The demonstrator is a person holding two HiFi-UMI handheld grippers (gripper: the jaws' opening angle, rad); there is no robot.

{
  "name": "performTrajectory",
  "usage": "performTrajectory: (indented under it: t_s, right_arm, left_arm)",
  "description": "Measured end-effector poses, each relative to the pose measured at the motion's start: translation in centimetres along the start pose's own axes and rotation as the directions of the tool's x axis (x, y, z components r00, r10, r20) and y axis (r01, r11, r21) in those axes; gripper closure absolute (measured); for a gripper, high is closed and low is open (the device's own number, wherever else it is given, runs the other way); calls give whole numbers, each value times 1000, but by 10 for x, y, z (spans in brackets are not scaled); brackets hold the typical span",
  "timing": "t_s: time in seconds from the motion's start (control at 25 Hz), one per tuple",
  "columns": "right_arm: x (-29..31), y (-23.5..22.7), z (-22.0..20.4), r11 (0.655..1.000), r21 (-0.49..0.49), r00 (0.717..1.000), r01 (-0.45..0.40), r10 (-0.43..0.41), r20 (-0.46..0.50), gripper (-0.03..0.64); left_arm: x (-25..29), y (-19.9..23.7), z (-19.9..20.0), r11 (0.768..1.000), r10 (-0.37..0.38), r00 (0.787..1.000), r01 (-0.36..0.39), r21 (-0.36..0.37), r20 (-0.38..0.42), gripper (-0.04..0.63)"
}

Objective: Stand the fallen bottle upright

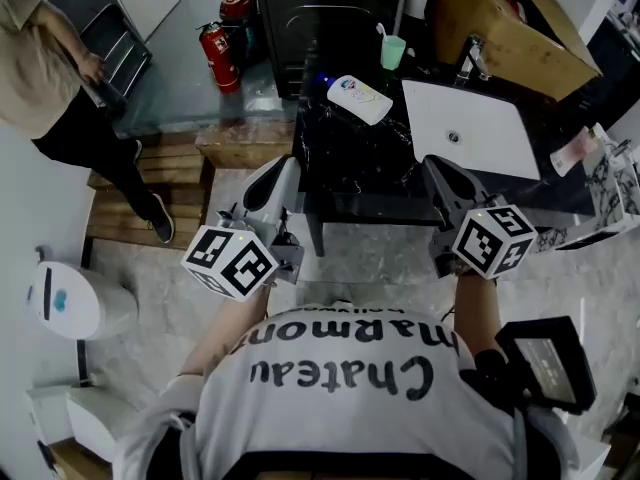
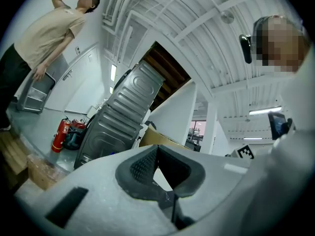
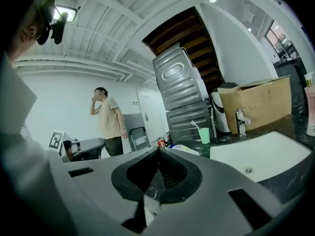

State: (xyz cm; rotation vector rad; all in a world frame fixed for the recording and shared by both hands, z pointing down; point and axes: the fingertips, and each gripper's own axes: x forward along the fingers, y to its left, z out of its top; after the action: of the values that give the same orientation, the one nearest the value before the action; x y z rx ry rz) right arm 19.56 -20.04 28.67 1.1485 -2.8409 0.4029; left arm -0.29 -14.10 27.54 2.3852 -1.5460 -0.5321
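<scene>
Both left gripper [image 1: 284,171] and right gripper [image 1: 437,171] shut, empty — poised before the counter [image 1: 350,163], likely to reach. Bottle [image 1: 360,99] lies toppled near its rear edge.

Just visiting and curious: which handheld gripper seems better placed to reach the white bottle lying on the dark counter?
Probably right. The right gripper looks along the counter with the fallen bottle just past its shut jaws; the left gripper aims upward, bottle unseen.
</scene>
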Motion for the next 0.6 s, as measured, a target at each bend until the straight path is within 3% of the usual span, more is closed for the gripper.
performTrajectory:
  t_s: [0.24, 0.6]
  right_arm:
    - [31, -12, -8, 997, 26, 998, -66, 67, -2, 606]
    - [102, -11, -3, 992, 20, 991, -122, 123, -45, 606]
  left_arm:
    - [15, 26, -15, 998, 45, 999, -45, -53, -14, 581]
    - [28, 79, 0, 992, 105, 994, -105, -71, 3, 581]
